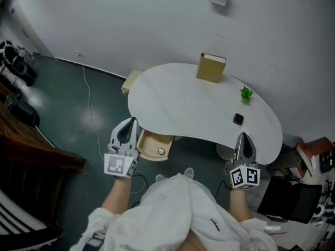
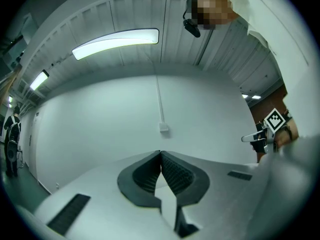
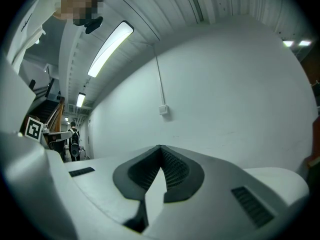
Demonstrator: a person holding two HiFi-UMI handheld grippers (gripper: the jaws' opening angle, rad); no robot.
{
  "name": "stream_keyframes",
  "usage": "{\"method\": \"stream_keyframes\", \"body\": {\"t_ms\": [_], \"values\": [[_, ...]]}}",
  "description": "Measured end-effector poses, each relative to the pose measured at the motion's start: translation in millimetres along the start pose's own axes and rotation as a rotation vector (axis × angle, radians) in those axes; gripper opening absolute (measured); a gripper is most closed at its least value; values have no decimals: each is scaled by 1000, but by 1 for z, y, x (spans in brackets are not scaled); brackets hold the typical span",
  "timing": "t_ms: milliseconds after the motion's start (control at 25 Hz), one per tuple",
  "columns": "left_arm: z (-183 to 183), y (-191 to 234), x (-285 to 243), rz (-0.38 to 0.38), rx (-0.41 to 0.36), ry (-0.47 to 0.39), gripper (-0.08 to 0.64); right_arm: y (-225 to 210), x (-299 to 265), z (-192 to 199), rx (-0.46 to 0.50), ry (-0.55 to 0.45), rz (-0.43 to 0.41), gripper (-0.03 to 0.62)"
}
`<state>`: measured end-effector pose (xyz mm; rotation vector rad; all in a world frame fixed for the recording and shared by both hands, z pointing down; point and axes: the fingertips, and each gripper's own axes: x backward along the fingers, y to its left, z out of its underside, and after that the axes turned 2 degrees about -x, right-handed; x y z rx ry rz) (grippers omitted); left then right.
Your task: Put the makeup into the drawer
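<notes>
Hovering by table: left tool, right tool each pressed together, empty.

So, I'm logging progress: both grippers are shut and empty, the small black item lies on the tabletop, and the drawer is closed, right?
Not quite: the head view shows the drawer pulled open under the table, at its near edge. The rest holds: the left gripper and right gripper are shut and empty, and the small black item lies on the tabletop.
</notes>
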<state>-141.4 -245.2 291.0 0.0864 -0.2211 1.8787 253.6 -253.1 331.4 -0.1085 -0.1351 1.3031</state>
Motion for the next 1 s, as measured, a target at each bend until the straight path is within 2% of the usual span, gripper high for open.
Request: {"method": "stream_keyframes", "body": {"t_ms": [120,280,800,1000], "values": [[8,1,0,7,-18,17,26,0,-1,-3,-3,0,14,17],[-1,-3,-4,13,10,0,26,-1,0,0,-6,-4,9,17],[4,-4,-11,29,18,9,26,3,-8,2,-61,7,6,17],[4,-2,-13,36,12,-1,26,6,-11,4,-51,6,2,17]]}}
